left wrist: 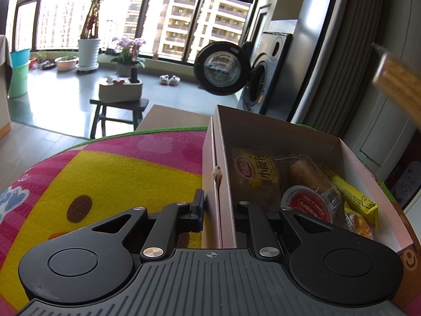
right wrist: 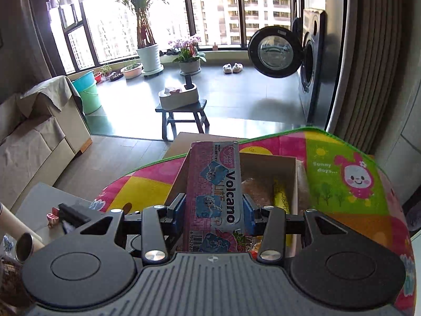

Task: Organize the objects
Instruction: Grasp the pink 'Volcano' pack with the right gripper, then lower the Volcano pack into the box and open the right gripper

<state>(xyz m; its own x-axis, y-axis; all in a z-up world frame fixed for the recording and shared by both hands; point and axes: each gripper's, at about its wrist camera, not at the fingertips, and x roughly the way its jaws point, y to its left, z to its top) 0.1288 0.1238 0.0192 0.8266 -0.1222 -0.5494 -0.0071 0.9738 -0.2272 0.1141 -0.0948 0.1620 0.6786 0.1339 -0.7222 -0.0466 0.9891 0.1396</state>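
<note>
Left gripper (left wrist: 213, 210) jaws clamped on the near-left wall of the cardboard box (left wrist: 276, 129), one finger outside, one inside. Right gripper (right wrist: 213, 212) jaws clenched on a pink "Volcano" carton (right wrist: 213, 184), held lengthwise above the box's left side; in the left view a blurred tan shape at top right, cannot tell what it is.

Box sits on the colourful play mat (left wrist: 126, 173) covering the table. Inside: small bread packet (left wrist: 257, 173), brown roll in clear wrap (left wrist: 310, 179), red-lidded round cup (left wrist: 307, 205), yellow snack bars (left wrist: 352, 197) against the right wall. Contents fill most of the floor.

Mat left of the box is bare; right side shows open mat up to its green edge (right wrist: 302, 129). A second cardboard flap (left wrist: 173, 117) lies just beyond the far edge. Beyond: dark stool (right wrist: 183, 115) with white organizer (right wrist: 179, 96), washer door (left wrist: 222, 68) swung open, well apart.
</note>
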